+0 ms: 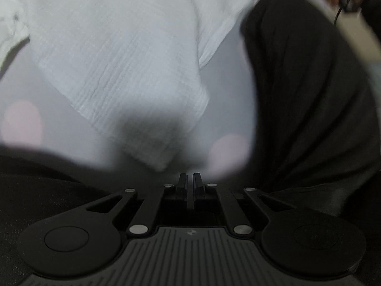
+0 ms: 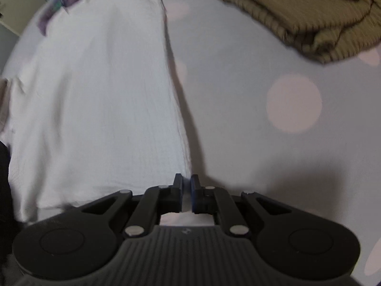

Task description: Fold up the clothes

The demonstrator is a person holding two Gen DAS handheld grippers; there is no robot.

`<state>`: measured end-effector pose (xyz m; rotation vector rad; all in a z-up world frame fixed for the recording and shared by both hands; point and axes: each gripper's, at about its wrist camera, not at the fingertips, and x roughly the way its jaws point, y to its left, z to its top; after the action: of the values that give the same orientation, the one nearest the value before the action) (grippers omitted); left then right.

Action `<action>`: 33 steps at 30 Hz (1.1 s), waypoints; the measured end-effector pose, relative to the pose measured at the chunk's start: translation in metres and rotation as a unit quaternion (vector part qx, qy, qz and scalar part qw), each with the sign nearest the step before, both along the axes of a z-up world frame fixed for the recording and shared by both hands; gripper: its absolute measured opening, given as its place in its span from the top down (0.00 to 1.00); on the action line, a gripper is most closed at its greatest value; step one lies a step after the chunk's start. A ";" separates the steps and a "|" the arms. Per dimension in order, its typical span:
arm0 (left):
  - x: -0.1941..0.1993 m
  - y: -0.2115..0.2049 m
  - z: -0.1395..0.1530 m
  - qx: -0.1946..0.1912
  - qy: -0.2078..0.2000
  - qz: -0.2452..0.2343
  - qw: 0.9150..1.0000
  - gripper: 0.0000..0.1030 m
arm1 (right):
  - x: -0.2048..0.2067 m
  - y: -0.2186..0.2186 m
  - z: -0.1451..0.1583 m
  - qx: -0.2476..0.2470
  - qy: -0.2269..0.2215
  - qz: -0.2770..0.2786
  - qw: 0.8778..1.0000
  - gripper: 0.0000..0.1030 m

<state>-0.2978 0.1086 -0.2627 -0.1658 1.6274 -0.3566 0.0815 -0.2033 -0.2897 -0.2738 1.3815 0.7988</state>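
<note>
White crinkle-weave garment (image 2: 95, 100) spread on a pale surface (image 2: 238, 119) with pink dots, both tools down at its near edge.

Left tool (image 1: 190, 178) has its jaws pressed together, the garment's corner just beyond the tips; whether cloth is caught between them I cannot tell. Right tool (image 2: 187, 181) pinches the garment's right edge between nearly closed jaws. A folded olive ribbed knit (image 2: 297, 23) lies well apart at far right; a black cloth (image 1: 297, 95) hangs beside the left tool.

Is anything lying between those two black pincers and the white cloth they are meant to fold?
Nothing visible. The right gripper is shut on the white cloth's edge; the left gripper is shut just short of its corner.
</note>
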 end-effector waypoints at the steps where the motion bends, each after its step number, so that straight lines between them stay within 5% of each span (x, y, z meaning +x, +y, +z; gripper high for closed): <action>1: 0.002 -0.004 0.000 0.019 -0.002 -0.009 1.000 0.97 | -0.001 0.000 -0.001 0.002 -0.001 -0.002 1.000 0.93; 3: 0.005 -0.008 0.005 0.042 -0.012 -0.020 0.999 0.97 | -0.003 0.001 -0.003 0.005 -0.003 -0.004 1.000 0.93; 5: 0.009 -0.003 0.015 0.058 -0.037 -0.013 0.998 0.86 | -0.003 0.000 0.001 0.004 -0.018 -0.003 1.000 0.88; 6: 0.010 0.001 0.020 0.066 -0.050 -0.007 0.997 0.73 | -0.003 0.000 0.003 0.004 -0.026 -0.003 1.000 0.85; 8: 0.016 0.009 0.027 0.081 -0.081 0.014 0.993 0.55 | -0.003 -0.003 0.008 0.007 -0.036 -0.003 0.999 0.56; 12: 0.027 0.022 0.032 0.090 -0.115 0.061 0.987 0.54 | -0.004 -0.007 0.005 0.027 -0.013 -0.002 1.000 0.43; 15: 0.029 0.031 0.033 0.076 -0.131 0.088 0.985 0.54 | -0.010 -0.003 -0.005 0.024 -0.021 -0.014 0.999 0.58; 16: 0.029 0.033 0.033 0.070 -0.132 0.097 0.984 0.54 | -0.012 -0.004 -0.004 0.022 -0.027 -0.015 0.999 0.89; 28: 0.012 0.049 0.038 0.040 -0.182 0.153 0.970 0.54 | -0.013 -0.024 0.031 -0.025 -0.106 -0.042 0.993 0.91; 33: 0.009 0.058 0.039 0.042 -0.203 0.173 0.963 0.54 | -0.021 -0.007 0.004 -0.056 -0.103 -0.029 0.993 0.86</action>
<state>-0.2887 0.1667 -0.2237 -0.2882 1.1764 -0.0460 0.0601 -0.2099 -0.2856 -0.3911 1.2359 0.6264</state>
